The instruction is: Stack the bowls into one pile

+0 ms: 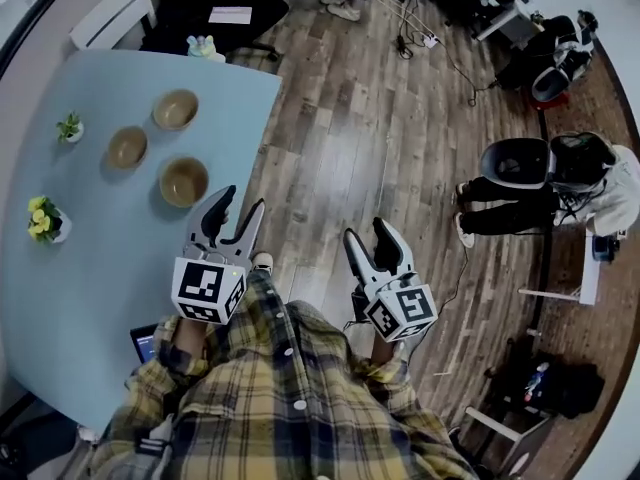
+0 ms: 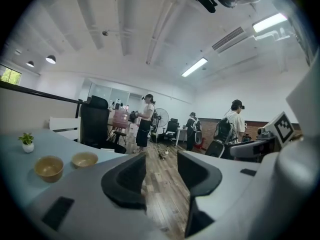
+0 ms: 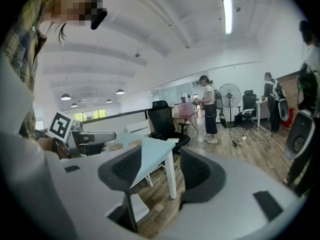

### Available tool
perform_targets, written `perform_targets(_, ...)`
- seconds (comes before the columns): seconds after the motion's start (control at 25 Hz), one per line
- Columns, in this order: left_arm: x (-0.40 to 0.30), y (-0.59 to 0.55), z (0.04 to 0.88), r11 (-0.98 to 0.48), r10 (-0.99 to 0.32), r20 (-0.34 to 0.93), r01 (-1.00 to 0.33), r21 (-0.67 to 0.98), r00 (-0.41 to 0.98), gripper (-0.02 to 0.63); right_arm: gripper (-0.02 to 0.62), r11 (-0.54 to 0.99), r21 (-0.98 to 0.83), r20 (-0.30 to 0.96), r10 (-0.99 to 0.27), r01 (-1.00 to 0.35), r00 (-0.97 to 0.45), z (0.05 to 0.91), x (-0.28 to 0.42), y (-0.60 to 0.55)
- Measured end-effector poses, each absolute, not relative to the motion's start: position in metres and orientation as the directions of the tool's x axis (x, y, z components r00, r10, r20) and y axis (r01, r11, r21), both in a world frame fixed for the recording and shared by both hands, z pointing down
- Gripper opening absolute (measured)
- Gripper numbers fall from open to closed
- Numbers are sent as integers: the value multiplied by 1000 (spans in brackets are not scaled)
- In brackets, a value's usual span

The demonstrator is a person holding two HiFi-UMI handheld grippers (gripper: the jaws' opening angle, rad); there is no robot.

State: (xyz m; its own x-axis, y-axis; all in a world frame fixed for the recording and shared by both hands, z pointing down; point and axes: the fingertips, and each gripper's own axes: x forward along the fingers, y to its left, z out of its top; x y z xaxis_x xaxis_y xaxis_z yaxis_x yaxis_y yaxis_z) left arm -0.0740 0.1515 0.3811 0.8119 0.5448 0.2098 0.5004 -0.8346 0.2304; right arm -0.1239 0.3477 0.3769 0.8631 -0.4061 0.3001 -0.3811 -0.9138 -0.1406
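Observation:
Three tan bowls stand apart on the light blue table (image 1: pixel 90 278): a far bowl (image 1: pixel 175 109), a left bowl (image 1: pixel 127 147) and a near bowl (image 1: pixel 184 181). My left gripper (image 1: pixel 243 201) hovers open and empty over the table's right edge, just right of the near bowl. Over the wooden floor, right of the table, my right gripper (image 1: pixel 366 231) also stands open and empty. The left gripper view shows two of the bowls (image 2: pixel 49 167) (image 2: pixel 84 159) to the left of the open left gripper (image 2: pixel 161 171). In the right gripper view, the right gripper (image 3: pixel 160 169) frames the table corner (image 3: pixel 155 151).
A small green plant (image 1: pixel 70 128) and a pot of yellow flowers (image 1: pixel 45 218) stand near the table's left edge. A black office chair (image 1: pixel 215 8) sits behind the table. A seated person (image 1: pixel 560 183) and cables are on the wooden floor at the right.

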Motion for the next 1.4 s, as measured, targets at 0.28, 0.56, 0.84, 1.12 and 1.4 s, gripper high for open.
perform_targets(0.28,-48,119,392,-878,463,220,410,249,859,187,227,-872,-137,323,-488,-470,811,382,-76,314)
perform_targets(0.56,-32,100,387,-919,367,224,313,240,903,192,227,-805,-143,321,-588,-575,743,375,-27,288)
perform_targets(0.84,-15,64,387,-968,183,229,134,214,956,193,227,-685,-159,296,-720,-711,627,374,28,251)
perform_targets(1.12,-11,16,382,-974,-78,243,-126,187,967,193,227,-473,-177,274,-866,-863,419,376,87,187)
perform_targets(1.4,-8,-26,376,-914,-330,261,-377,153,907,193,227,-244,-201,248,-949,-949,192,370,140,112)
